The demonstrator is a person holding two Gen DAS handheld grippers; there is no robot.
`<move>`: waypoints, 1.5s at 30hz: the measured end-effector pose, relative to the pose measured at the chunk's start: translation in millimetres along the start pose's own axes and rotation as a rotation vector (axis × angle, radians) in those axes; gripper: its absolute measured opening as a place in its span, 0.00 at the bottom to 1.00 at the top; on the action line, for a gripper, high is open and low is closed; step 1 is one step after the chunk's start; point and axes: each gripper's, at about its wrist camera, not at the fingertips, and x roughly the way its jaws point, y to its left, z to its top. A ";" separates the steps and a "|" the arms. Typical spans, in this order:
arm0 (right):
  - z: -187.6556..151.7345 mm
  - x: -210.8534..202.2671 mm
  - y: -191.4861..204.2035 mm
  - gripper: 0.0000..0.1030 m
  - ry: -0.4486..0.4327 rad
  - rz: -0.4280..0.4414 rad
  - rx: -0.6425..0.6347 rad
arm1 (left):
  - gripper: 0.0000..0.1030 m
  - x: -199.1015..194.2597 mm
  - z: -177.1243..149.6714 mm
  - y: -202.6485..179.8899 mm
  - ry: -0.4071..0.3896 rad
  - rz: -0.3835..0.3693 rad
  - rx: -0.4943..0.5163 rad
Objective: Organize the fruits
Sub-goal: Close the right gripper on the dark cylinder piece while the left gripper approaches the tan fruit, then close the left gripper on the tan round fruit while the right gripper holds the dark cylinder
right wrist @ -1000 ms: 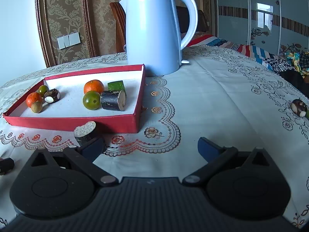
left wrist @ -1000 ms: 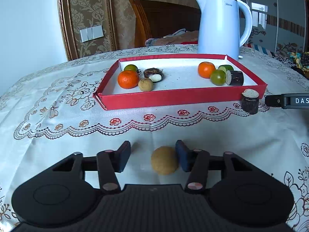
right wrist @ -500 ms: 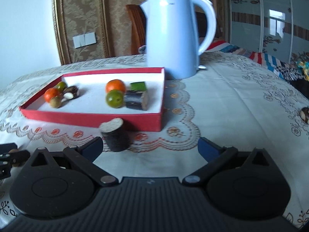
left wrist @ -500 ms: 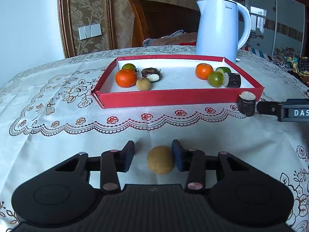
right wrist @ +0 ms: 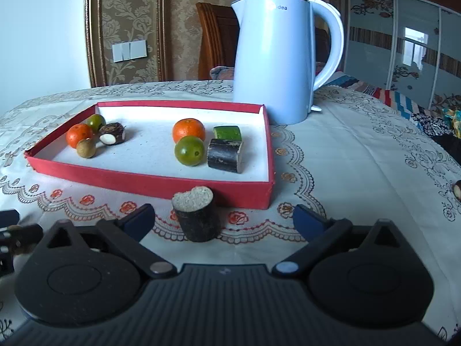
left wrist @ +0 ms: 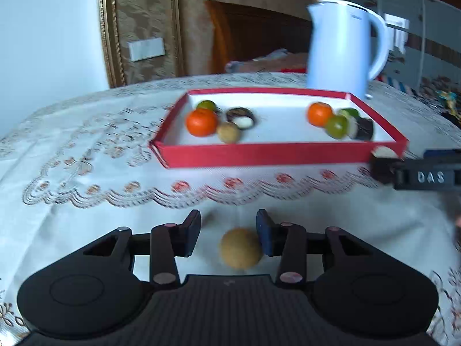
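Note:
A round tan fruit (left wrist: 241,252) lies on the tablecloth between the fingers of my open left gripper (left wrist: 228,230), nearer the right pad, with a gap on its left. My right gripper (right wrist: 224,219) is wide open around a dark sugarcane stub (right wrist: 198,216) that stands upright in front of the red tray (right wrist: 149,181). The stub also shows in the left wrist view (left wrist: 381,161), partly behind the right gripper (left wrist: 429,176). The tray (left wrist: 273,154) holds oranges, green fruits, a tan fruit, a dark split fruit and cane pieces.
A white electric kettle (right wrist: 273,57) stands behind the tray's right corner. A small dark fruit (right wrist: 457,190) lies at the far right on the cloth. A wooden chair (right wrist: 216,40) stands behind the table.
My right gripper has moved left, so the cane stub now stands between its fingers. My left gripper stays around the tan fruit and its view is lifted a little.

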 end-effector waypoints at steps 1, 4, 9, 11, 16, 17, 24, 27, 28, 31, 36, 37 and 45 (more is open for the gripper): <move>0.6 1.0 1.1 0.94 0.002 -0.002 -0.004 | 0.39 2.6 1.9 0.2 0.000 0.009 -0.001; 1.1 4.7 4.6 0.90 0.012 -0.004 -0.016 | 0.35 11.8 8.4 -2.4 0.010 0.030 0.009; 2.4 9.5 5.0 0.87 0.030 -0.011 -0.009 | 0.33 28.7 19.9 -12.4 0.017 0.043 0.051; 3.3 12.3 6.6 0.87 0.035 -0.013 -0.010 | 0.33 35.0 24.9 -14.4 0.023 0.039 0.050; 4.1 17.4 10.4 0.79 0.051 -0.015 -0.021 | 0.32 43.1 28.8 -7.2 0.034 0.008 -0.002; 4.6 18.5 10.3 0.78 0.055 -0.010 -0.016 | 0.32 43.3 28.3 -7.7 0.032 0.008 -0.003; 5.7 23.4 11.2 0.66 0.074 -0.003 -0.015 | 0.32 43.6 27.0 -5.3 0.027 -0.005 -0.022; 5.5 23.6 11.5 0.59 0.073 0.004 -0.015 | 0.33 43.2 26.8 -2.7 0.025 -0.016 -0.037; 6.1 24.2 11.7 0.58 0.073 0.005 -0.018 | 0.33 42.8 26.7 -1.5 0.025 -0.020 -0.044; 5.7 23.5 14.4 0.49 0.066 0.010 -0.030 | 0.33 42.5 27.2 -0.4 0.025 -0.026 -0.052; 5.5 23.4 16.7 0.45 0.062 0.010 -0.041 | 0.33 34.6 26.7 8.6 0.017 -0.052 -0.072; 5.5 23.5 16.5 0.45 0.062 0.012 -0.039 | 0.33 29.7 26.4 11.9 0.008 -0.073 -0.075; 5.1 23.4 16.5 0.44 0.062 0.016 -0.042 | 0.40 -13.4 5.5 20.5 -0.058 -0.105 -0.053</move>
